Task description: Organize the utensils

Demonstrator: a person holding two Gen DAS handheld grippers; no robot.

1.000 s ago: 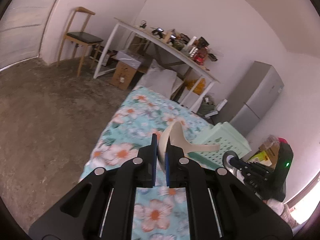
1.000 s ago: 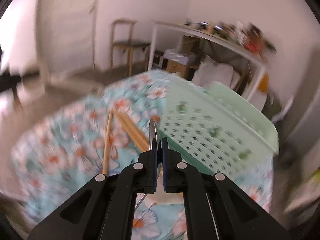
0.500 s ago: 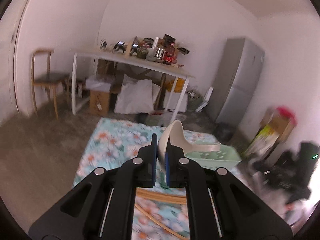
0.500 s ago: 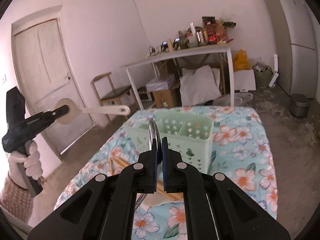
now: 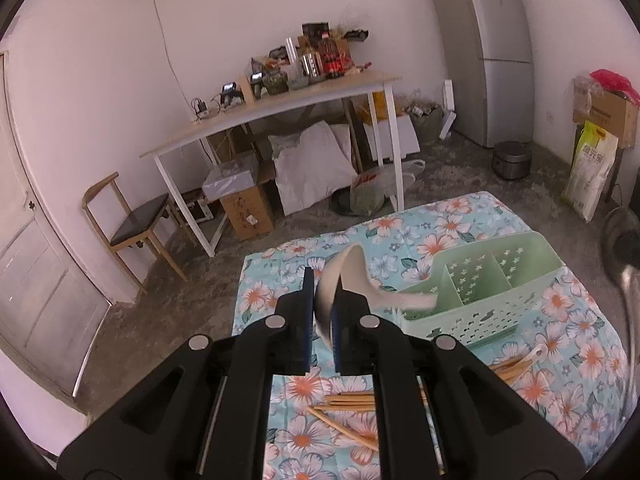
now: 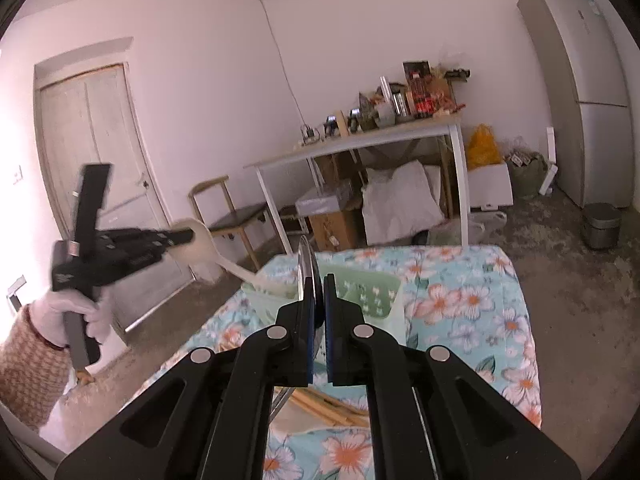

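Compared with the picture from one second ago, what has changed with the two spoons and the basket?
The left hand-held gripper swung the beige spoon across until its handle points into the green basket; its jaws are now opening around the bowl. The right hand-held gripper stays shut on the metal spoon. Basket and chopsticks did not move.

Both grippers, left (image 5: 321, 312) and right (image 6: 319, 320), are matte black with blue pads and round silver screws, and the person's hand (image 6: 72, 314) wears a white glove below a knitted pink-and-cream sleeve (image 6: 30, 364).
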